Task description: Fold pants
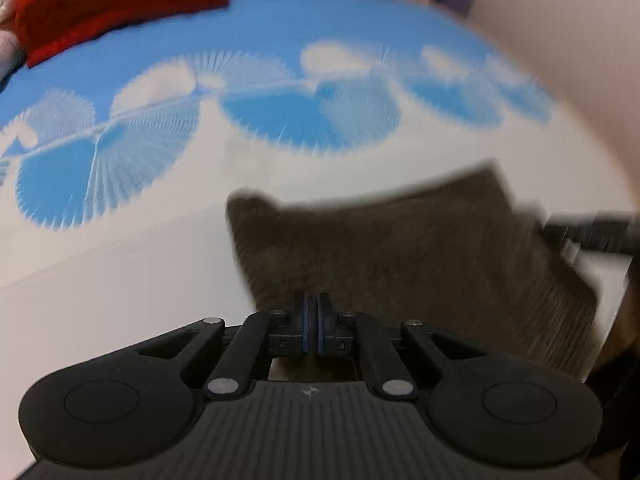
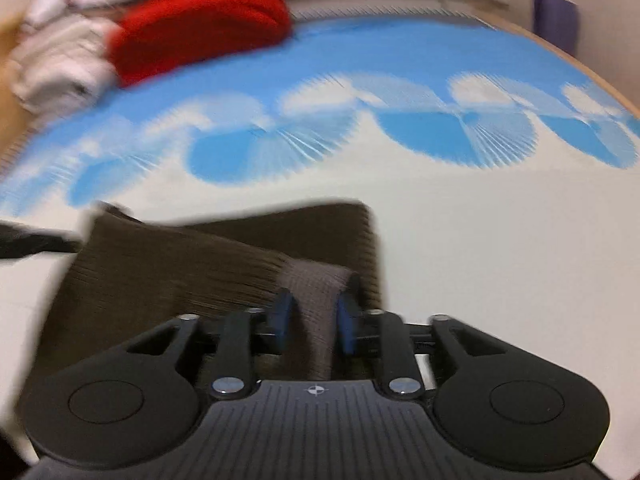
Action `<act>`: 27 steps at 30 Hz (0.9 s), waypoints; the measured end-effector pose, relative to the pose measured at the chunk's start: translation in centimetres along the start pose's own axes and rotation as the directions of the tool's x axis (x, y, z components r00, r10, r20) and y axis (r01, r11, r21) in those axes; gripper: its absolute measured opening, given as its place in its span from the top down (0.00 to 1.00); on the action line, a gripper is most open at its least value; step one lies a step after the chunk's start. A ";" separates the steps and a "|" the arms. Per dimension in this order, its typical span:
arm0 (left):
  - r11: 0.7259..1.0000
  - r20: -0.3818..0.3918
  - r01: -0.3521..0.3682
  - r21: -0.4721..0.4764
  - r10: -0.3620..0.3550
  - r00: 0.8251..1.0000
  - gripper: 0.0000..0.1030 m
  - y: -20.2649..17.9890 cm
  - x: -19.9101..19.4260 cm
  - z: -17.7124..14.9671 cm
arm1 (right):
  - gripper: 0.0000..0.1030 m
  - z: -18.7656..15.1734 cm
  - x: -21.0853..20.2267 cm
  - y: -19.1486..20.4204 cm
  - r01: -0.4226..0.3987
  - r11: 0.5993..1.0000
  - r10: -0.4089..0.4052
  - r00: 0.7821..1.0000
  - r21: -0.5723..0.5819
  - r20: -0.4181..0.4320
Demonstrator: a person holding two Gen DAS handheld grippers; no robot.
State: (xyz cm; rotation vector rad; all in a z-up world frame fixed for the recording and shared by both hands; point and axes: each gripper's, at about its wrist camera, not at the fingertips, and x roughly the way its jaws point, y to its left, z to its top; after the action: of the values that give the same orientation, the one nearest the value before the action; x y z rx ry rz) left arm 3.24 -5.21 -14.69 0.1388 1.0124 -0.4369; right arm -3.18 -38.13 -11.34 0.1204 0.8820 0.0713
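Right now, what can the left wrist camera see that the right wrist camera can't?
Only the left wrist view shows the left tongs, shut at the near edge of the brown pants. Only the right wrist view shows the right tongs, a fold of pants between them, and pale clothes. Both show the pants, red cloth and blue-and-white sheet.

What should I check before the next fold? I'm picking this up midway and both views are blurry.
1. Left gripper shut: ok.
2. Cloth pinched in it: cannot tell.
3. Right gripper open, a ridge of the pants between its pads, not squeezed: ok.
4. Pants already folded to a compact block: ok.
5. Bedspread bare beside the pants: ok.
6. Red cloth far from the pants: ok.
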 end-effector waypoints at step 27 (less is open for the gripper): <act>0.994 0.090 0.092 0.052 -0.096 0.991 0.16 -5.2 -6.8 -6.4 | 0.29 -3.8 -6.2 -4.0 -0.182 0.972 0.185 0.983 0.149 -0.007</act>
State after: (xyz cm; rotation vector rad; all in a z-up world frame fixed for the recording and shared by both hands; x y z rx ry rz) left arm -7.02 -5.94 -11.93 0.1128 0.9210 -0.5486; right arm -10.04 -42.53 -9.52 0.3403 0.8949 0.1804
